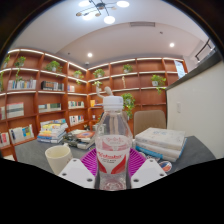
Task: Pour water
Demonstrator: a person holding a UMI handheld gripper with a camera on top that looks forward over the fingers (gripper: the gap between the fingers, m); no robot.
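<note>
A clear plastic water bottle (113,140) with a white cap and a red and white label stands upright between my two fingers. Both pink pads (91,161) press on its sides, so my gripper (113,172) is shut on the bottle and holds it above the dark table (35,154). A pale paper cup (58,157) stands on the table to the left of the bottle, just beyond the left finger. The bottle's base is hidden between the fingers.
A stack of books (160,143) lies on the table to the right. More books (82,136) lie behind the bottle. A beige chair (150,121) stands beyond the table. Wooden bookshelves (40,95) line the far walls.
</note>
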